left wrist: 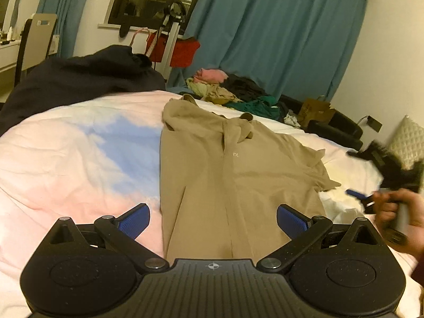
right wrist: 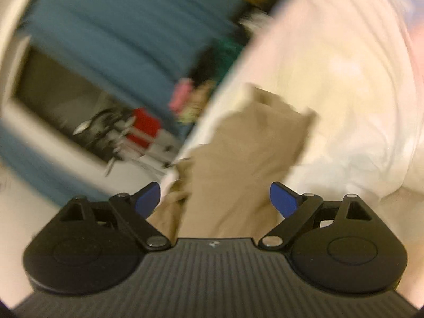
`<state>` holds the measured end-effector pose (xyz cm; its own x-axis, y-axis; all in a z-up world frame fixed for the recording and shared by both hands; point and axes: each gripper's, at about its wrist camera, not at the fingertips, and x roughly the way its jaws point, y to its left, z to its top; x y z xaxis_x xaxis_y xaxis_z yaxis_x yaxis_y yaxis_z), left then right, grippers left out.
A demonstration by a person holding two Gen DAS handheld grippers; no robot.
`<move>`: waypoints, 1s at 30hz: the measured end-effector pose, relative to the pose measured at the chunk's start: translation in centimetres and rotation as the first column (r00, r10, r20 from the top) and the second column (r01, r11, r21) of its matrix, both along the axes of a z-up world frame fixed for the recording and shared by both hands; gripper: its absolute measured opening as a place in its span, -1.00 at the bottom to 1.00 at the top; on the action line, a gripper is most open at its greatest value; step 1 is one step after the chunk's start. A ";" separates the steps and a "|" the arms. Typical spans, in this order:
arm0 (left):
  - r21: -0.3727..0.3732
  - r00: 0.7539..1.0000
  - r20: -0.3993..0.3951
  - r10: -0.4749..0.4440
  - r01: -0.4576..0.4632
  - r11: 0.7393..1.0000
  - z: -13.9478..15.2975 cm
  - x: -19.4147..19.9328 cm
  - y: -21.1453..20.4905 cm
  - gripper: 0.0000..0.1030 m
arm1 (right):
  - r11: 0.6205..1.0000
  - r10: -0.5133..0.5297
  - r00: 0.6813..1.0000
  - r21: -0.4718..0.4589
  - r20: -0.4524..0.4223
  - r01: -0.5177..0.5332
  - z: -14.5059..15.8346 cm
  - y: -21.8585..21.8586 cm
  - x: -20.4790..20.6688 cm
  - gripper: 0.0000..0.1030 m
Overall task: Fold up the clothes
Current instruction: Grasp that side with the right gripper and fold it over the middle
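A heap of unfolded clothes (left wrist: 225, 90) in pink, olive, black and green is lying at the far edge of the bed, beyond the tan shirt's collar, and a dark navy garment (left wrist: 79, 79) is bunching up at the far left. Teal curtains (left wrist: 265, 31) are hanging behind them, with a red item (left wrist: 182, 51) on a white stand near the window.

The tan shirt (left wrist: 233, 180) is lying face up on the pink, blue and white duvet (left wrist: 79, 153), collar away from the camera, its left side already folded inward along a straight edge while the right sleeve is spreading out wrinkled.

The left gripper (left wrist: 213, 222) is hovering over the shirt's hem with its blue pads spread wide, gripping nothing. From the left wrist view the right gripper (left wrist: 357, 196) is appearing blurred near the sleeve, held in a hand (left wrist: 397, 214). The right wrist view, tilted and heavily smeared, is showing the right gripper (right wrist: 215, 201) released above tan fabric (right wrist: 238, 164).
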<state>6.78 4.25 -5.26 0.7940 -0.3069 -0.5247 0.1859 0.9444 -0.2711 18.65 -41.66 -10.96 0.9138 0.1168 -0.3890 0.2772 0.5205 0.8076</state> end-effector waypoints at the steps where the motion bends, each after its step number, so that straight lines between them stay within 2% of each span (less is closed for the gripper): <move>1: 0.006 1.000 0.003 -0.002 0.002 1.000 -0.1 0.1 0.0 0.99 | 1.000 -0.021 1.000 0.007 -0.016 0.021 -1.2 -0.7 0.8 0.79; 3: 0.002 1.000 0.011 0.001 -0.001 1.000 -0.3 0.3 -0.1 0.99 | 0.998 -0.064 0.997 0.019 -0.049 0.065 -3.7 -2.0 2.5 0.80; 7: -0.060 0.999 0.047 -0.002 0.005 0.998 -0.3 0.8 -0.2 0.99 | 0.997 -0.066 0.998 -0.031 -0.006 0.066 -6.3 -2.2 5.2 0.81; 12: -0.062 0.990 0.136 -0.032 0.040 0.997 -0.3 1.6 -0.9 0.99 | 0.989 -0.024 0.992 -0.143 0.125 0.042 -6.7 -1.3 9.0 0.80; 14: -0.067 0.988 0.147 -0.044 0.054 0.996 -0.5 2.1 -1.1 0.99 | 0.980 -0.038 0.993 -0.190 0.109 0.058 -6.9 -1.1 10.3 0.79; 17: -0.080 0.991 0.120 -0.050 0.060 0.995 -1.1 3.0 -1.2 0.99 | 0.953 -0.036 0.993 -0.295 0.115 0.069 -6.8 -0.2 11.9 0.66; 19: -0.079 0.995 0.090 -0.047 0.054 0.995 -1.6 3.4 -1.5 0.99 | 0.928 -0.037 0.993 -0.364 0.113 0.076 -6.1 0.4 12.8 0.44; 20: -0.075 0.995 0.080 -0.053 0.059 0.995 -1.7 3.5 -1.8 0.99 | 0.911 -0.041 0.994 -0.406 0.097 0.077 -5.6 0.8 13.4 0.15; 21: -0.069 0.995 0.084 -0.063 0.068 0.995 -1.6 3.4 -2.0 0.99 | 0.891 -0.046 0.996 -0.448 0.077 0.076 -5.1 1.3 14.0 -0.30; 23: -0.062 0.994 0.092 -0.063 0.069 0.996 -1.3 3.2 -1.9 0.99 | 0.848 -0.059 0.997 -0.525 0.040 0.071 -3.6 2.1 14.4 -0.77; 26: -0.064 0.994 0.104 -0.033 0.040 0.997 -0.7 2.8 -1.1 0.99 | 0.795 -0.058 0.997 -0.601 0.054 0.079 -0.6 3.9 13.9 -0.79; 30: -0.067 0.993 0.120 0.006 0.002 0.998 0.1 2.2 0.1 0.99 | 0.705 -0.001 0.995 -0.705 0.098 0.070 4.5 7.9 12.8 -0.82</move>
